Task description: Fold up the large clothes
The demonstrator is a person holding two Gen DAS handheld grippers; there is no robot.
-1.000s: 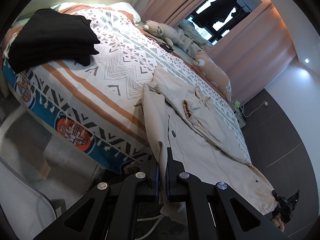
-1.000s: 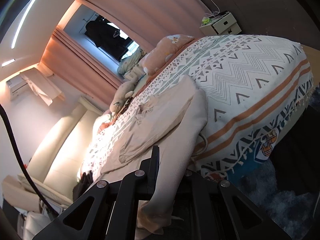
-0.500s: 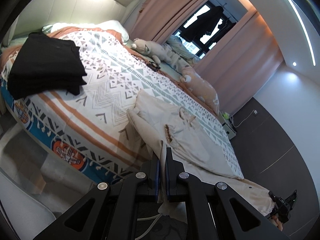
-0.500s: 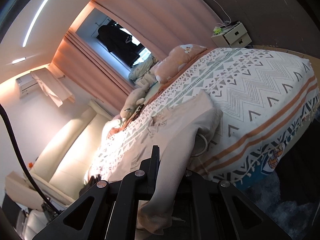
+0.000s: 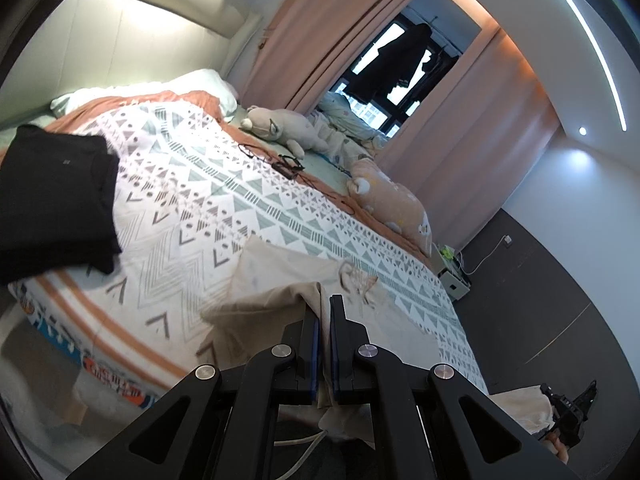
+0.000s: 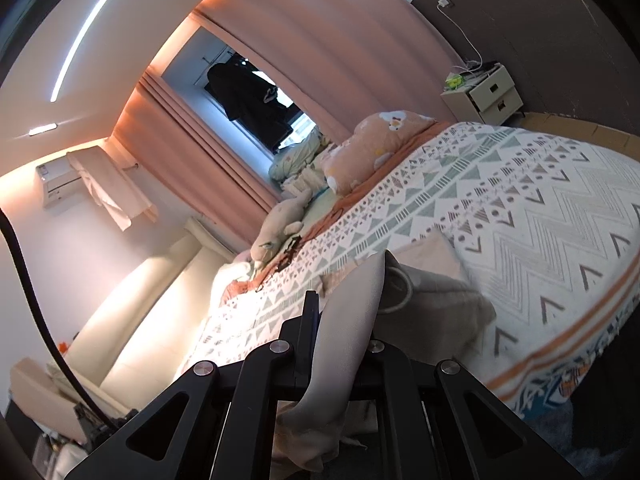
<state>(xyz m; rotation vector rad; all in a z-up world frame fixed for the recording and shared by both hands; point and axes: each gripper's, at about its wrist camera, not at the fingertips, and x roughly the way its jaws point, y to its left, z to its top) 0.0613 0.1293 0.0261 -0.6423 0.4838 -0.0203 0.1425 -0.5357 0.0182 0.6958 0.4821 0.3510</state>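
A large beige garment (image 5: 276, 276) lies on the patterned bedspread (image 5: 192, 208) near the bed's front edge. My left gripper (image 5: 325, 312) is shut on one end of it, and the cloth hangs down between the fingers. My right gripper (image 6: 344, 308) is shut on another part of the same beige garment (image 6: 436, 292), which drapes thickly over the jaws and hides the right finger. The right gripper also shows at the lower right of the left wrist view (image 5: 568, 412), holding the far end.
A folded black garment (image 5: 52, 196) sits on the bed at left. Plush toys (image 5: 288, 130) and a peach pillow (image 5: 392, 200) lie along the far side, with glasses (image 5: 288, 166) nearby. A nightstand (image 6: 486, 94) stands by the dark wall. Curtains frame the window.
Both grippers have risen and moved forward over the bed with the beige garment. The cloth, spread long before, now bunches closer to the bed's middle.
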